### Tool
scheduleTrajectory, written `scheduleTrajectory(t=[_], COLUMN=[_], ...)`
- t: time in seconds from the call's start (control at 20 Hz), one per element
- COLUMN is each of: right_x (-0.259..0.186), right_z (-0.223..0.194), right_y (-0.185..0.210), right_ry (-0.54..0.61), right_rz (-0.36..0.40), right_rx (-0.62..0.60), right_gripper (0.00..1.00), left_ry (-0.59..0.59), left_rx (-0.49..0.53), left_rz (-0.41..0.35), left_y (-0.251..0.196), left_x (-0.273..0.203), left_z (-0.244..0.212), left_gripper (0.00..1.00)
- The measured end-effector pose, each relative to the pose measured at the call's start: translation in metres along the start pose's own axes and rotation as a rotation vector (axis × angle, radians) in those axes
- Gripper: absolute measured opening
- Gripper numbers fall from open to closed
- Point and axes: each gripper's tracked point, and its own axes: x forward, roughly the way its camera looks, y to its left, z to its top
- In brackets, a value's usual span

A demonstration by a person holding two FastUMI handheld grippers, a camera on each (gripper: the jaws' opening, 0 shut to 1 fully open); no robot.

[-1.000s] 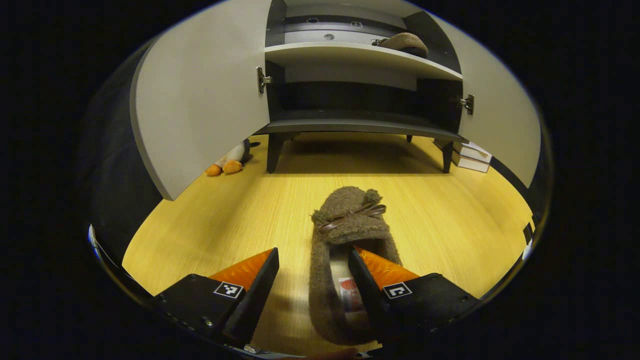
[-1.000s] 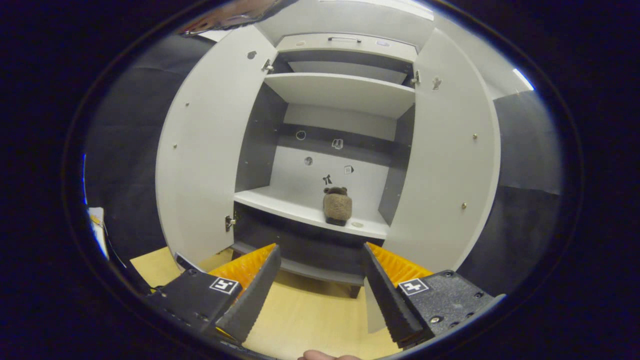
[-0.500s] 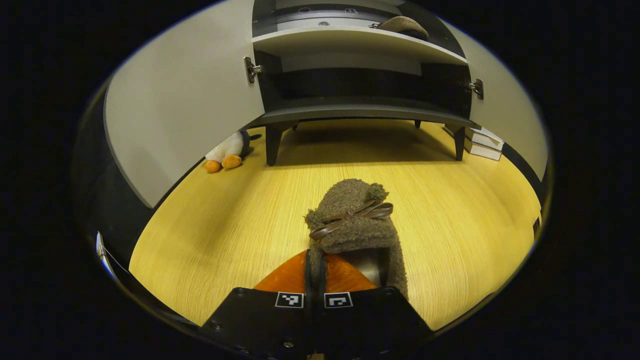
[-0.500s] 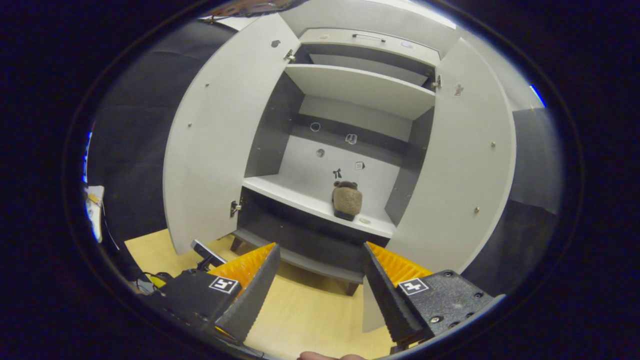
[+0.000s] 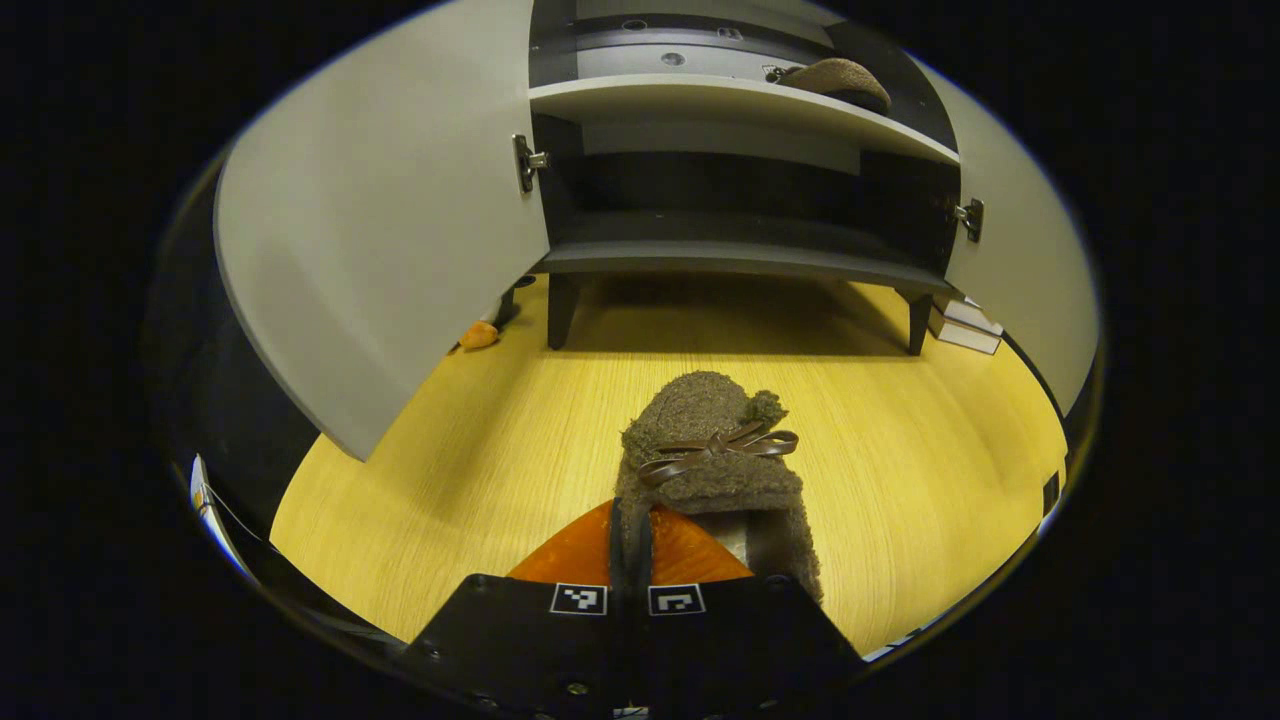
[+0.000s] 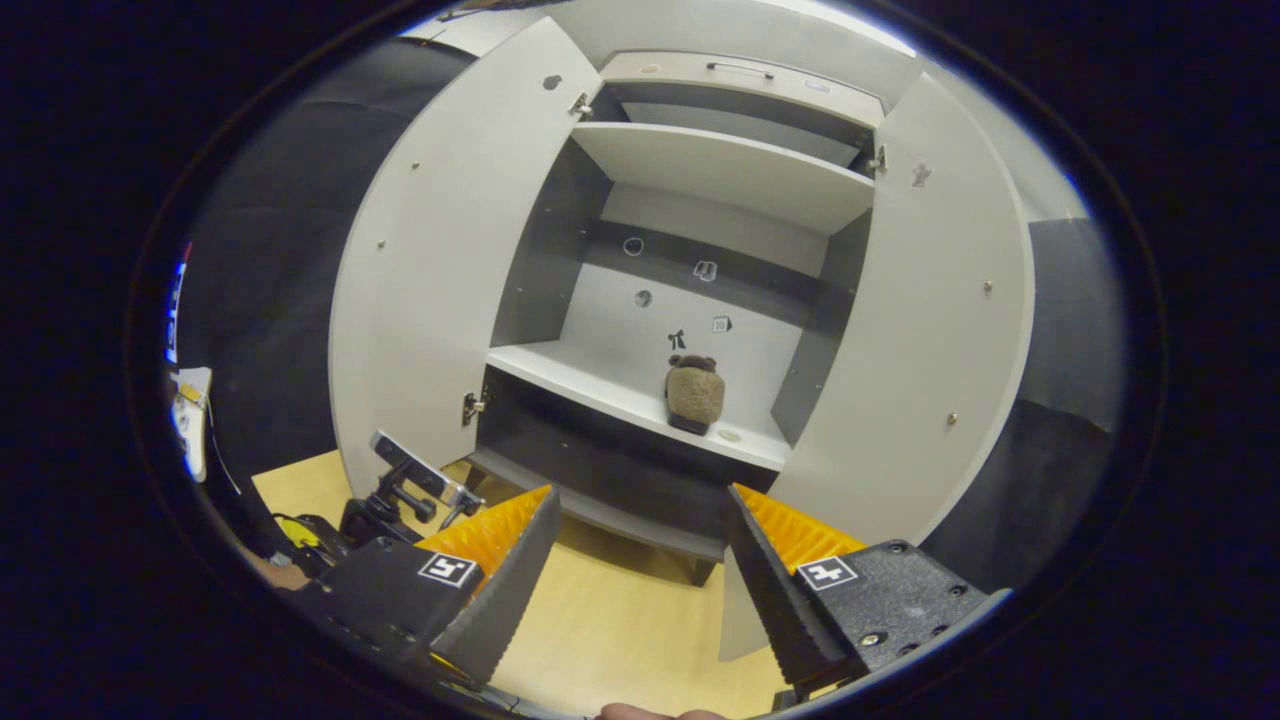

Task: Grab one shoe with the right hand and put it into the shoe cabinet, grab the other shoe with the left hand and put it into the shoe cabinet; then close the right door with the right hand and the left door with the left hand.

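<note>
The left gripper point(image 5: 632, 520) has its fingers closed on the side wall of a brown fuzzy slipper point(image 5: 712, 450) over the wooden floor point(image 5: 480, 470). The right gripper point(image 6: 640, 560) hangs spread wide, holding nothing, facing the shoe cabinet point(image 6: 720, 180), where the other slipper point(image 6: 695, 393) sits on the lower shelf point(image 6: 580, 385).

- slipper point(image 5: 705, 450) pinched in the left claw point(image 5: 630, 545): fuzzy grey-brown, with a shiny dark brown bow
- floor point(image 5: 480, 450) under it: yellow wood grain
- cabinet doors point(image 5: 380, 230) ahead of that claw: plain pale grey; inside is dark grey with a pale shelf point(image 6: 640, 400)
- second slipper point(image 6: 696, 392), straight out past the right claw point(image 6: 640, 560): same fuzzy brown, dark sole
- orange bit of a toy point(image 5: 479, 335) ahead-left of the left claw
</note>
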Motion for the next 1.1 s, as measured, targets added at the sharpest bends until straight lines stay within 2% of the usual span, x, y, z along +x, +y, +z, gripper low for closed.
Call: scheduleTrajectory(t=[0.3, 0.45, 0.7, 0.95, 1.1], right_x=[-0.009, -0.015, -0.008, 0.015, 0.033], right_z=[0.011, 0.018, 0.026, 0.046, 0.053], right_y=[-0.009, -0.015, -0.02, -0.033, -0.047], right_ry=[-0.012, -0.032, -0.049, -0.103, -0.134], right_rz=[-0.019, -0.037, -0.036, 0.013, 0.034], right_rx=[0.031, 0.017, 0.033, 0.033, 0.007], right_gripper=[1.0, 1.0, 1.0, 1.0, 1.0], left_ry=[-0.058, -0.141, -0.267, -0.309, -0.31], left_rx=[-0.009, -0.001, 0.017, -0.06, -0.055], left_rz=[-0.016, -0.033, -0.017, 0.024, 0.112], left_y=[0.003, 0.001, -0.002, -0.007, -0.003], left_x=[-0.034, -0.06, -0.097, -0.099, -0.081], left_z=[0.065, 0.124, 0.222, 0.302, 0.345], left_gripper=[0.01, 0.01, 0.01, 0.01, 0.01])
